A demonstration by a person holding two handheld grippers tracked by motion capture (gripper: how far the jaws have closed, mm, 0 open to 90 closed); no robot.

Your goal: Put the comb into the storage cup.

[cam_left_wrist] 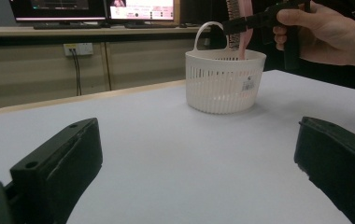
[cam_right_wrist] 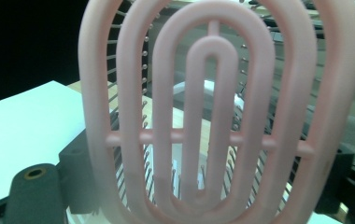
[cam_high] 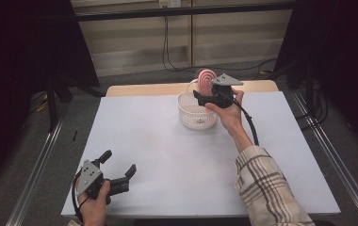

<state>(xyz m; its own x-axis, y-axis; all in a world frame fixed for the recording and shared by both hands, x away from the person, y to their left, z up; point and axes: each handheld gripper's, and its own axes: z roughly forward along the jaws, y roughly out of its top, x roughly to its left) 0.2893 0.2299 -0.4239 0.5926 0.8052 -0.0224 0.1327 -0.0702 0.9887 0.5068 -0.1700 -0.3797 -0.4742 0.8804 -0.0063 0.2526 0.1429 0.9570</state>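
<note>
Worktop (cam_high: 167, 150): a white sheet is being carried over a wooden top, a strip of which is showing along the far edge; dark curtains are hanging at both sides.

Basket (cam_high: 196, 110): white, round, slotted wall, loop handle at its far side; it is being kept upright near the far edge of the worktop, slightly right of the middle; in the left gripper view the basket (cam_left_wrist: 224, 81) is being seen with a small label low on its wall.

Hairbrush (cam_high: 206, 81): pink, oval vented head of concentric loops; it is being held upright over the far right part of the basket, its lower end dipping inside the rim; in the left gripper view the hairbrush (cam_left_wrist: 241, 32) is seen entering the basket from above; in the right gripper view the hairbrush (cam_right_wrist: 213, 116) is standing close before the camera, bristles pointing away from it.

Right gripper (cam_high: 204, 98): it is being held by a hand (cam_high: 231, 113) above the basket's right rim, its jaws clenched on the hairbrush; a plaid sleeve (cam_high: 266, 188) is reaching in from the near right.

Left gripper (cam_high: 118, 169): it is being held low at the near left corner of the worktop, well apart from the basket; its jaws are spread wide and nothing is being grasped between them.
</note>
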